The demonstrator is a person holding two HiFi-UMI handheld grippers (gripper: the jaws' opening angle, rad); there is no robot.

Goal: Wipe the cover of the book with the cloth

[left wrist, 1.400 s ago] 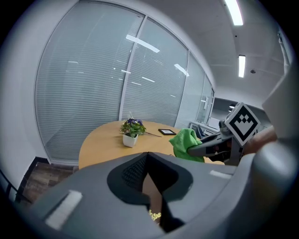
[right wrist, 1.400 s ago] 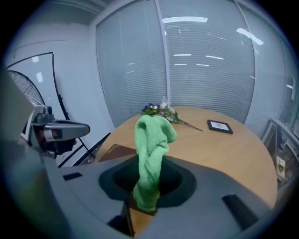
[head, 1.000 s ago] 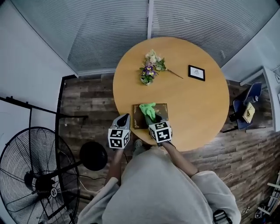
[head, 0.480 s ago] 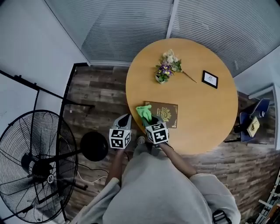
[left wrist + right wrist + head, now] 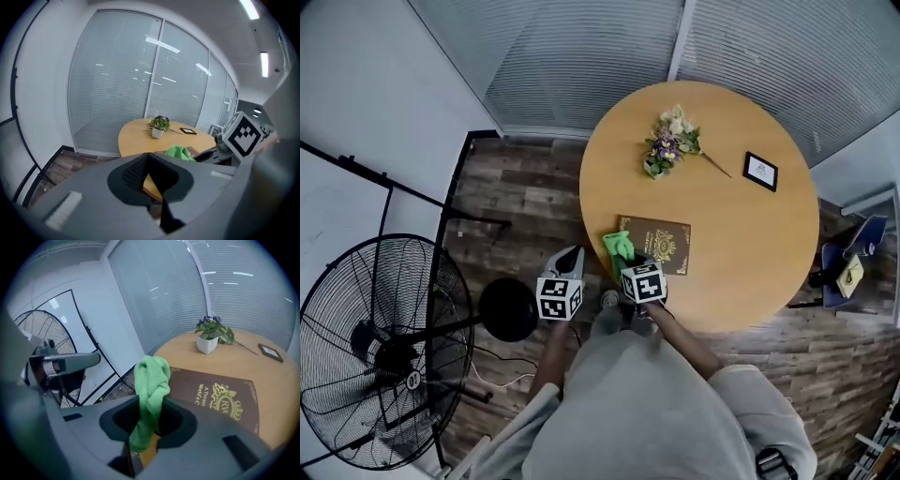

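Observation:
A brown book [image 5: 658, 244] [image 5: 220, 394] with gold print lies flat near the front edge of the round wooden table [image 5: 741, 216]. My right gripper [image 5: 628, 260] [image 5: 147, 427] is shut on a green cloth [image 5: 619, 246] [image 5: 150, 390], which hangs bunched at the book's left end. In the left gripper view the cloth [image 5: 180, 152] shows ahead and to the right. My left gripper [image 5: 568, 262] [image 5: 150, 180] hangs off the table's left edge over the floor, jaws shut with nothing between them.
A small pot of flowers [image 5: 670, 141] and a framed picture [image 5: 760, 171] sit on the far part of the table. A large standing fan [image 5: 380, 347] and a black round stool [image 5: 508, 309] stand on the wooden floor at left. Glass walls with blinds close off the back.
The green cloth has slid from the book's middle to its left end with my right gripper. The head view has shifted, so the table now sits further right.

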